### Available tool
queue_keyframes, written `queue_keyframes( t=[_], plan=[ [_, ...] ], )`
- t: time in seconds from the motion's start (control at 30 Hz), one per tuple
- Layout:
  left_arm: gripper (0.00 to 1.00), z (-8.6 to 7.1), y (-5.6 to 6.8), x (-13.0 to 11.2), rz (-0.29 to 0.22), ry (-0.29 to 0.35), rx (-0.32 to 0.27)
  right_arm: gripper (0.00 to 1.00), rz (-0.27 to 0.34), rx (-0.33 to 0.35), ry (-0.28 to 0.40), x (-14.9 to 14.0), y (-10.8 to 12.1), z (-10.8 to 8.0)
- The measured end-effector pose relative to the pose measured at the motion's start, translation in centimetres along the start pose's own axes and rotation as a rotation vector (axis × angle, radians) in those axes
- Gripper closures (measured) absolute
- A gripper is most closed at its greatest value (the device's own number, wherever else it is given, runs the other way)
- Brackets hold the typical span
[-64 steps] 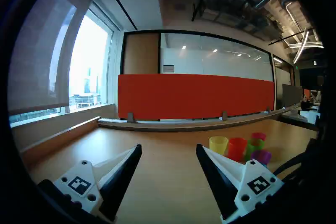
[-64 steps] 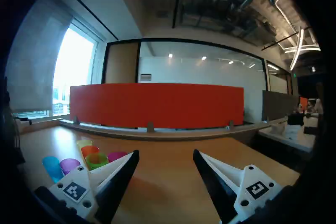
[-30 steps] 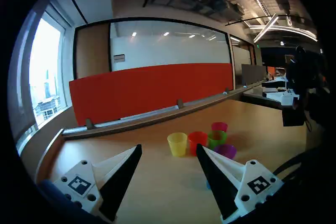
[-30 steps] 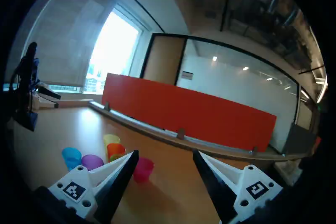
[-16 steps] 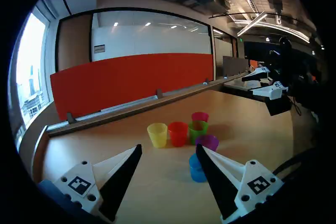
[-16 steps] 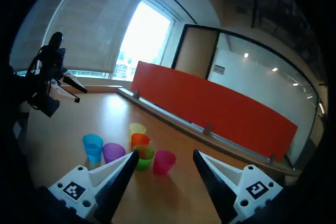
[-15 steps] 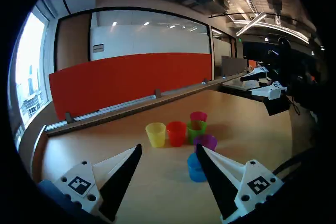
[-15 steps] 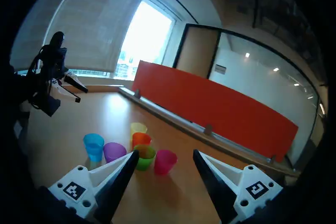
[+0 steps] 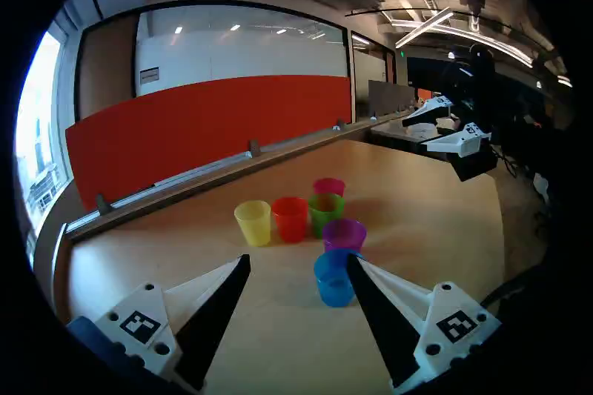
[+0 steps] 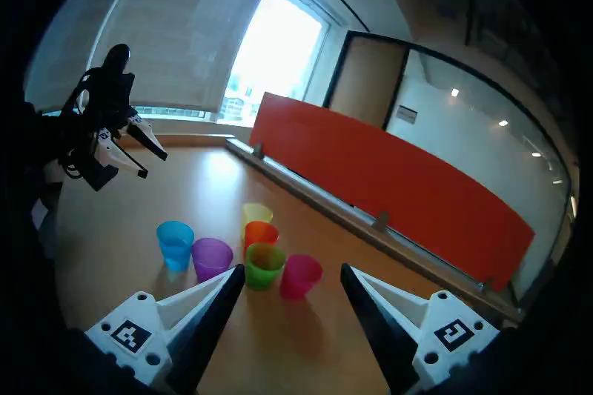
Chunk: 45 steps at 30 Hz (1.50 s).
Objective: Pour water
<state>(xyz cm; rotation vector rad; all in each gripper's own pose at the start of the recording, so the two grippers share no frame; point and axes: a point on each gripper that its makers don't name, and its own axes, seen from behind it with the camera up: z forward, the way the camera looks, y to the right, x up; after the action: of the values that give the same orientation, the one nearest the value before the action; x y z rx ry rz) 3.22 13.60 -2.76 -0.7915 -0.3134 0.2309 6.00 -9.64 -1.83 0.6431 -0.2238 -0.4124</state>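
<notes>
Several small plastic cups stand in a cluster on the wooden table. In the left gripper view the blue cup is nearest, just inside my right finger; behind it stand the purple cup, yellow cup, red cup, green cup and pink cup. My left gripper is open and holds nothing. My right gripper is open too, over the table short of the pink cup and green cup. No water shows in the cups.
A red partition panel on a raised ledge runs along the table's far edge, with a glass wall behind. A bright window lies to one side. The right gripper and the left gripper each appear far off, held by a hand.
Both grippers have swung in toward the cups and tilted down. The cups now sit nearer the middle of each view, and the blue cup has come between my left fingers' tips.
</notes>
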Motion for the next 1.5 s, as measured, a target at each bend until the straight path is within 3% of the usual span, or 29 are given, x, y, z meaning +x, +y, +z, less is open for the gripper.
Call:
queue_keyframes(
  t=[0.4,0.7,1.5],
  plan=[
    [0.04,1.5,2.7,-3.7,0.081,-0.13,-0.122,0.0,0.003,0.066,-0.025,-0.6,-1.2,1.2],
    [0.04,3.1,3.6,-5.9,0.119,-0.196,-0.195,0.0,-0.008,0.085,-0.042,-1.4,-1.3,2.5],
    [0.04,8.3,5.8,-8.6,0.114,-0.284,-0.298,0.0,0.0,0.125,-0.069,-3.4,-1.4,5.9]
  ],
)
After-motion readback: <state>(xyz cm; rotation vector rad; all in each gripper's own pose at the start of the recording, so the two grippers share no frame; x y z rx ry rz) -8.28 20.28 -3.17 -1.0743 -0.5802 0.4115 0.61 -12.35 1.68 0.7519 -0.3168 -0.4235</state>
